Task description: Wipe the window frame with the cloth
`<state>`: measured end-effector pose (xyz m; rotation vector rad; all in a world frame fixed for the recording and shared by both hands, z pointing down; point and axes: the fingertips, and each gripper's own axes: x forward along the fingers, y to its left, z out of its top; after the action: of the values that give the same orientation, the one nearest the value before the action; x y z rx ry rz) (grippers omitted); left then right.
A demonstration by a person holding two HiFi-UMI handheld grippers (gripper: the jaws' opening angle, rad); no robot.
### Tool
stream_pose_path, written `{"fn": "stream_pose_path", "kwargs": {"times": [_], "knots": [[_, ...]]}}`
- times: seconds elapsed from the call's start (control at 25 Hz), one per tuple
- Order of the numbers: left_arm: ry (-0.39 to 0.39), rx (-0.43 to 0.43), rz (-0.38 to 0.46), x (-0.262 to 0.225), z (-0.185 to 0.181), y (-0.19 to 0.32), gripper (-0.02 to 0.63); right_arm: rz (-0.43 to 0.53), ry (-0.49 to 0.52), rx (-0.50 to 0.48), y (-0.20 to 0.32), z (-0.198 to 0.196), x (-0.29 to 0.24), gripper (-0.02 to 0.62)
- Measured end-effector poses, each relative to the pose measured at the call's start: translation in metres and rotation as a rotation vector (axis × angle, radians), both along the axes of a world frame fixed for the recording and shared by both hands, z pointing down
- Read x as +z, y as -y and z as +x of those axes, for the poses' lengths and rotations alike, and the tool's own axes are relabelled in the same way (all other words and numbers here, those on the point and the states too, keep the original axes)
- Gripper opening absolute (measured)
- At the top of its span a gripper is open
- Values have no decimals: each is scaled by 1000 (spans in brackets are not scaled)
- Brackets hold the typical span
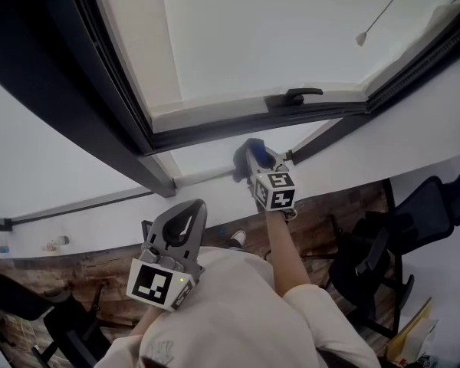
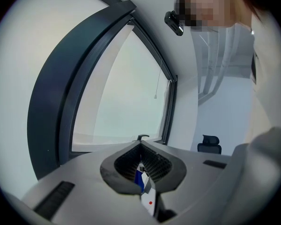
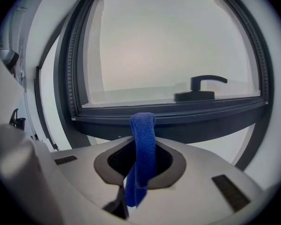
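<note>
Holds the left tongs (image 1: 192, 209) shut and empty low by the chest, out of the way, and clamps the right tongs (image 1: 257, 159) on the blue cloth (image 3: 143, 125), its folded end standing proud as a wiping pad, raised close to the dark window frame (image 3: 178, 114) below the handle (image 3: 201, 86).

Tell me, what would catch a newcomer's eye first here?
The bright blue cloth stands out, pinched in the right hand-held gripper, which is up close to the lower bar of the dark window frame. A black handle sits on that bar, to the right. The left hand-held gripper is low near the person's chest, jaws together, holding nothing.
</note>
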<state>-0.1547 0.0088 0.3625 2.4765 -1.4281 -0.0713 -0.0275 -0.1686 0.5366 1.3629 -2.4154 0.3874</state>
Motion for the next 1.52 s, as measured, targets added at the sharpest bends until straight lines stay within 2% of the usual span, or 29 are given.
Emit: {"fn": "stream_pose_path", "kwargs": {"times": [0.32,0.6,0.8,1.04,1.52], "knots": [[7,-9,-1,3,-35,-22,9,52,37,-146,-31,-98,-19,60],[15,-102,2,2,-77,-37,9,89,49,-318,-47,-188,-34,61],[15,-172,-8,3,-102,-47,9,111,47,-422,-55,-236,-40,60],[14,-204,-19,7,-116,-47,9,90,19,-407,-43,-250,-27,61],[12,-160,-10,4,-103,-38,9,119,7,-449,-45,-250,-24,60]]}}
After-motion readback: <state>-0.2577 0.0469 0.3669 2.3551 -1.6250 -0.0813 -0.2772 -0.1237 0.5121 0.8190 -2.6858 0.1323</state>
